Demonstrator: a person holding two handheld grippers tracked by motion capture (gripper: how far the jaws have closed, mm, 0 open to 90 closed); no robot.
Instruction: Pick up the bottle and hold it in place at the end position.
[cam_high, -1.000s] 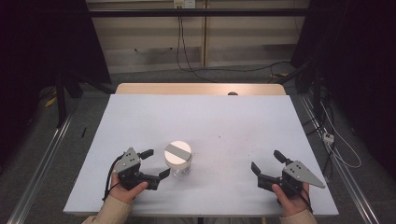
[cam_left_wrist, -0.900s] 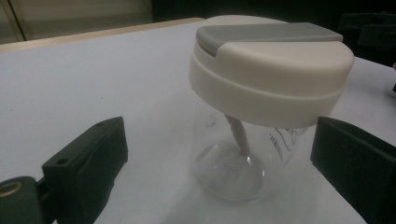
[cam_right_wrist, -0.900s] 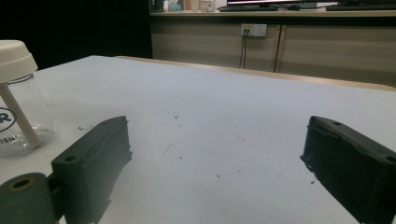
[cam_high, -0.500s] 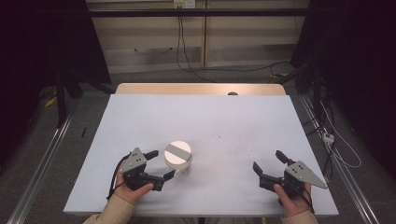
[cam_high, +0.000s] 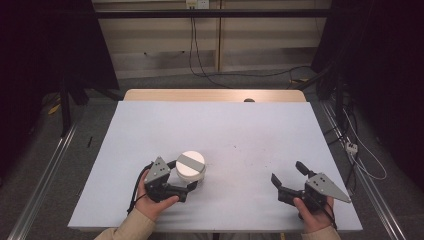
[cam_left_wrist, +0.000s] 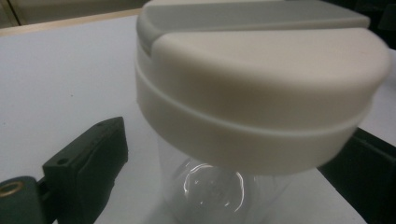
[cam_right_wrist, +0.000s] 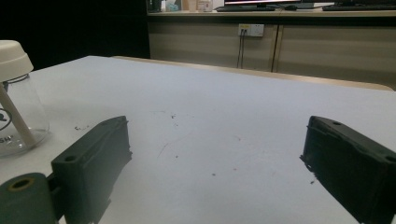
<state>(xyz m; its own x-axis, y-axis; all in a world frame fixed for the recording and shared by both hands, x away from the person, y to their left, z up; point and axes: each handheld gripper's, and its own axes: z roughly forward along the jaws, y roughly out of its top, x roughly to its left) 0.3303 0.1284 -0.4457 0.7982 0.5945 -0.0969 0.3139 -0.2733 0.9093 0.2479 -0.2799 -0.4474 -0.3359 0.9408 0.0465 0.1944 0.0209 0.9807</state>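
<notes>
High view: left gripper (cam_high: 192, 181) at the near left of the white table (cam_high: 225, 130), jaws spread around the base of a clear jar (cam_high: 190, 169) with a white lid, not clamped. Left gripper view: jar (cam_left_wrist: 252, 107) sits between the jaws, gap on the left. Right gripper (cam_high: 288, 176) near right, well apart, jaws wide, holding nothing

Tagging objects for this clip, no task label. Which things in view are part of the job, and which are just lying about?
Likely in play:
- jar, clear body with white lid
- left gripper, jaws open either side of the jar
- right gripper, open, apart from the jar

Lying about:
- cables on the floor behind the table
- power strip
</notes>
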